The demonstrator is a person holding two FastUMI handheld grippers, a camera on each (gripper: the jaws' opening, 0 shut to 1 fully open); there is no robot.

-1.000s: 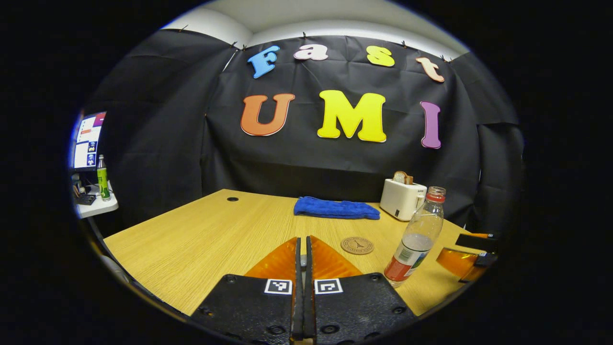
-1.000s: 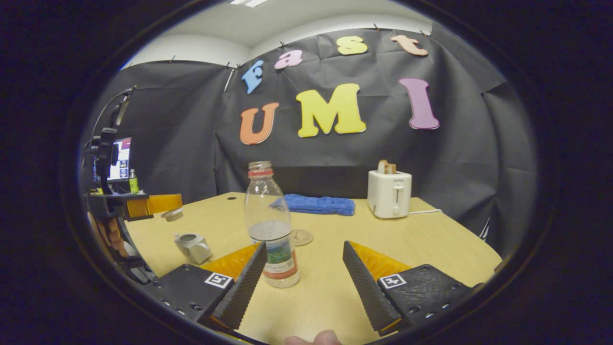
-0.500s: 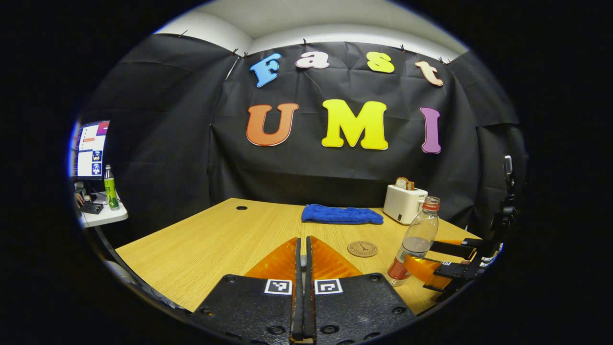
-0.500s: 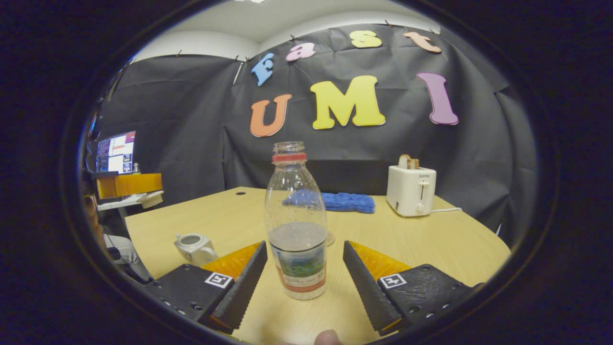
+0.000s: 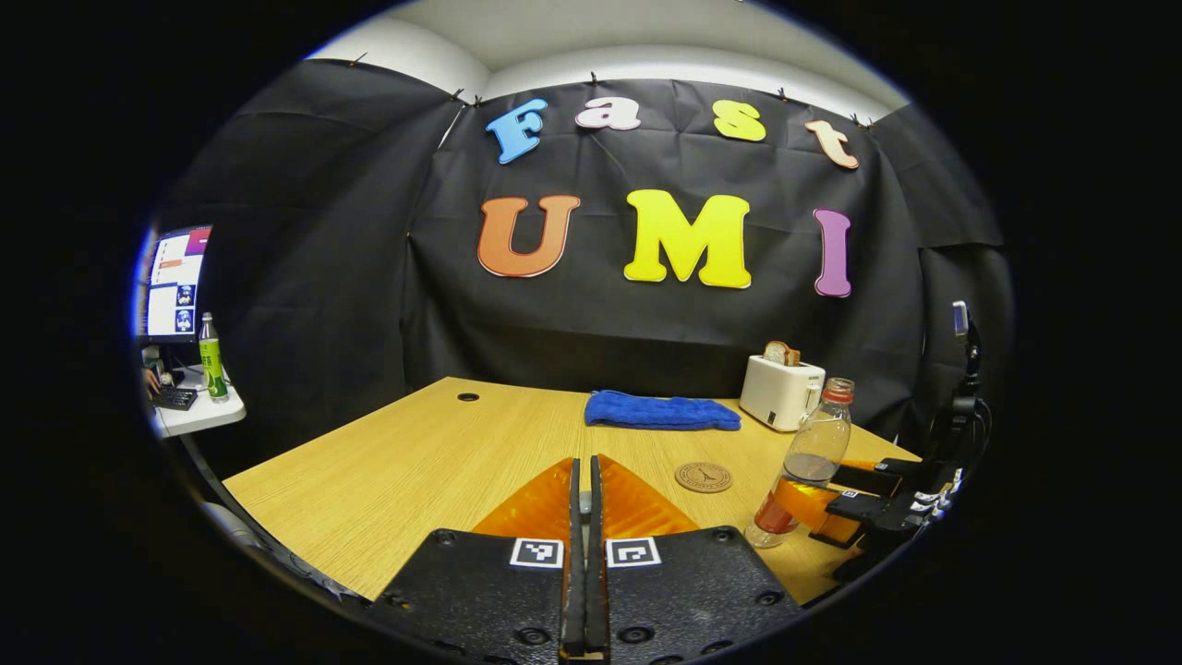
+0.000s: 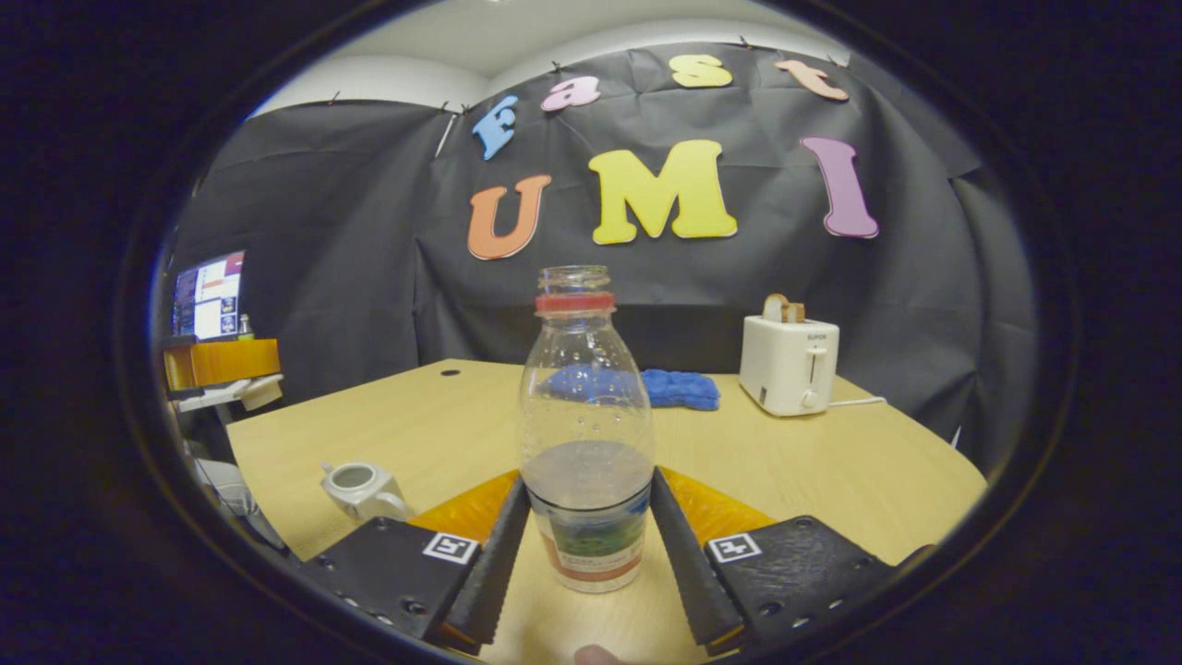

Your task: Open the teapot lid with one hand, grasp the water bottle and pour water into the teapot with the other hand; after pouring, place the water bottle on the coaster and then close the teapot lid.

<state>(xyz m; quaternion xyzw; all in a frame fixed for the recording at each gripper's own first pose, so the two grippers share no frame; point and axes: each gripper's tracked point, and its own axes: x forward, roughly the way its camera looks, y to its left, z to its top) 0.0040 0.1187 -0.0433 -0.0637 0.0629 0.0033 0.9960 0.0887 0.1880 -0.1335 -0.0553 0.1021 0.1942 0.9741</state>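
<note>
In the right gripper view, the lidless teapot (image 6: 358,487) sits at the left of the table (image 6: 831,471), and above it the left gripper (image 6: 263,390) pinches the teapot lid (image 6: 261,392). To its right the open water bottle (image 6: 585,434) stands upright on the table, with the right gripper (image 6: 587,545) closed against its labelled lower part, both fingers touching. In the left gripper view, the coaster (image 5: 703,477) lies bare just left of the bottle, the blue towel (image 5: 662,412) and toaster (image 5: 779,392) behind.
</note>
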